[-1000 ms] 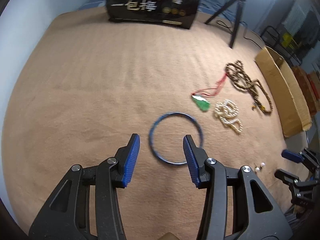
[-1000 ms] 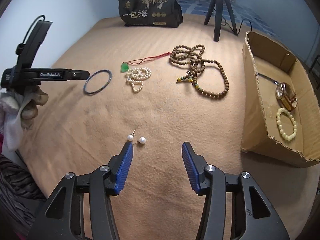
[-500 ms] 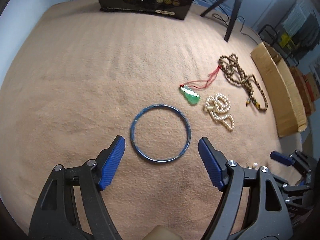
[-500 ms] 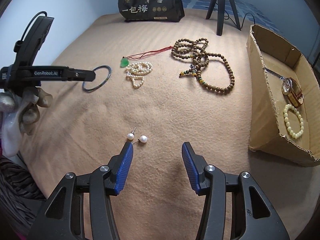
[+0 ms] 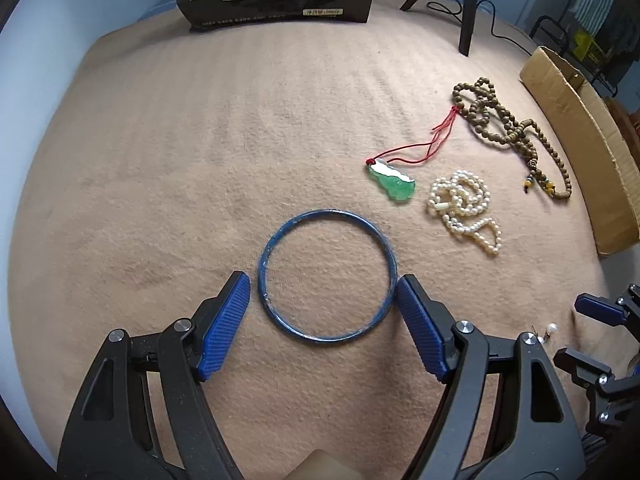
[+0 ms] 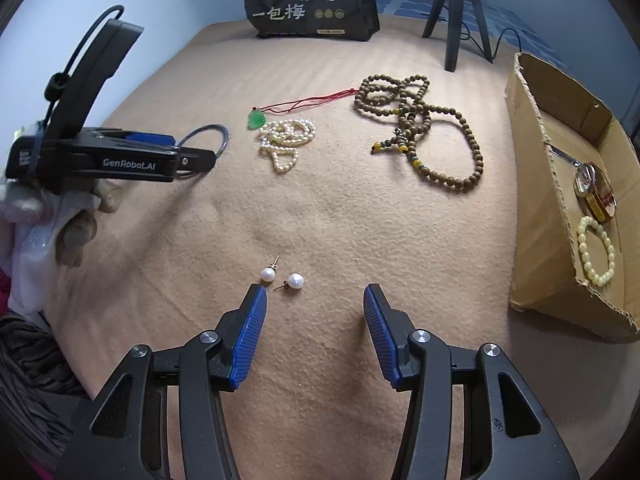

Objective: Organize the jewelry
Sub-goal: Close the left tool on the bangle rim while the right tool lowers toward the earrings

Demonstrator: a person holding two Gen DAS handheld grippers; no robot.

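The blue bangle [image 5: 327,276] lies flat on the tan blanket [image 5: 168,168], straddled by the left gripper [image 5: 324,312] — jaws just spread, pads not pressing it. Only the right view shows the box [image 6: 532,216] interior; the right gripper [image 6: 314,336] is held half spread, empty — bare blanket ahead.

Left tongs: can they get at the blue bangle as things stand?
Probably yes. The left tongs, jaws just opened wide, straddle the blue bangle lying flat on the tan blanket; nothing lies between them.

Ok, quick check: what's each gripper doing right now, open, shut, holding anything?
Left gripper: open, jaws just widened, straddling the blue bangle without gripping it.
Right gripper: open, holding nothing, pearl earrings just ahead of its left finger.
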